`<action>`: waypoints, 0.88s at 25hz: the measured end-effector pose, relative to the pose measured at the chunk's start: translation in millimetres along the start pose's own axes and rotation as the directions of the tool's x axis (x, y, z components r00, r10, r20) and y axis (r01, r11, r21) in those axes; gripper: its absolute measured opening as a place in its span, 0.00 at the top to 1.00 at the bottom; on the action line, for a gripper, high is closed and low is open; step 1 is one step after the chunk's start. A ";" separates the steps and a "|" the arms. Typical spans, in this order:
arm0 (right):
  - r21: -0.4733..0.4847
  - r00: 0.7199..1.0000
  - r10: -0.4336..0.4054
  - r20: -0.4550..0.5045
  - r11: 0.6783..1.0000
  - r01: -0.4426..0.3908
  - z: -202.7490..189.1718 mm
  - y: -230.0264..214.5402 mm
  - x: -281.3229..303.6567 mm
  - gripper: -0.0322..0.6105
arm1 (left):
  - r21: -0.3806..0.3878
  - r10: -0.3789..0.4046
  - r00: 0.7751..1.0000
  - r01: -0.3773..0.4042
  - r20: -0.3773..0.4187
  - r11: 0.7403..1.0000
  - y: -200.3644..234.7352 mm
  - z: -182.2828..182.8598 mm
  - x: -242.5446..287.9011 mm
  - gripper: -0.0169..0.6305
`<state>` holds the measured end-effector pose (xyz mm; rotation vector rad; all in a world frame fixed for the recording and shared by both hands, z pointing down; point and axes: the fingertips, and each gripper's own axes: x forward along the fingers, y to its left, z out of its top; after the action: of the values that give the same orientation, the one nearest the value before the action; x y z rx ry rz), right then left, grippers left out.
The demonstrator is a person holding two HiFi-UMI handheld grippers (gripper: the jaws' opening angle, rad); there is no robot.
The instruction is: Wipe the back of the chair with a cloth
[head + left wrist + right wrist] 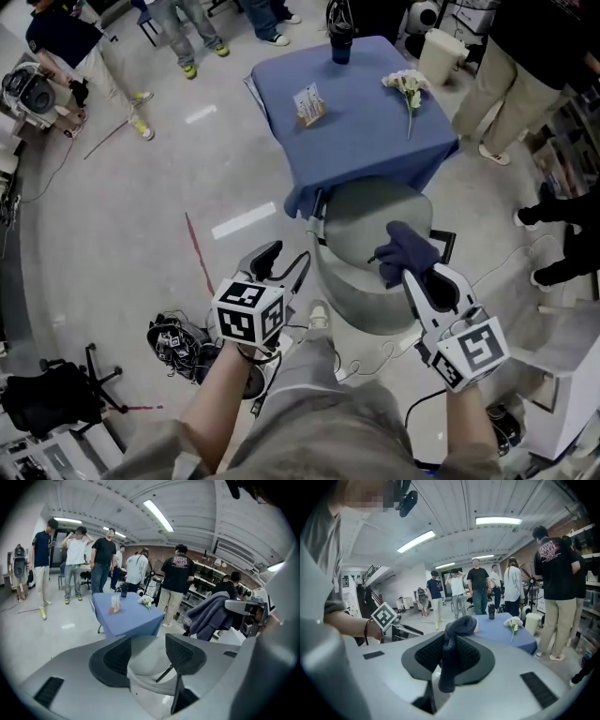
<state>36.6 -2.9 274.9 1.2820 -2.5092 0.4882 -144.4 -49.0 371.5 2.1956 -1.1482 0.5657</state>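
A grey chair stands pushed up to a blue table, just in front of me. A dark blue cloth is bunched over the chair's right side, and my right gripper is shut on it. In the right gripper view the cloth hangs squeezed between the two pads. My left gripper hovers at the chair's left edge, open and holding nothing. In the left gripper view the chair shows through the gap between the pads, and the cloth is off to the right.
The blue-covered table carries a dark bottle, a card and white flowers. A white bin stands behind it. Several people stand around. Black gear with cables lies on the floor at left.
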 end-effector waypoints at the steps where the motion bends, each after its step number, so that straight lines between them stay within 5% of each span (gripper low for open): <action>1: 0.002 1.000 0.003 -0.022 1.000 -0.003 -6.2 -2.0 11.4 0.84 | -0.009 -0.010 1.000 0.010 -0.030 1.000 5.9 -6.7 10.5 0.59; 12: 0.040 0.978 0.067 -0.195 0.997 -0.060 -69.2 -7.2 100.9 0.84 | -0.118 -0.091 0.964 0.063 -0.250 0.991 37.7 -73.3 82.1 0.57; 22: 0.099 0.913 0.245 -0.325 0.969 -0.225 -149.5 2.2 169.2 0.84 | -0.246 -0.072 0.923 -0.025 -0.378 0.969 56.6 -139.6 122.5 0.57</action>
<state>-47.0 -61.6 476.3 0.8300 -2.3766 0.7714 -139.5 -52.8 565.6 1.7823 -0.9244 0.7610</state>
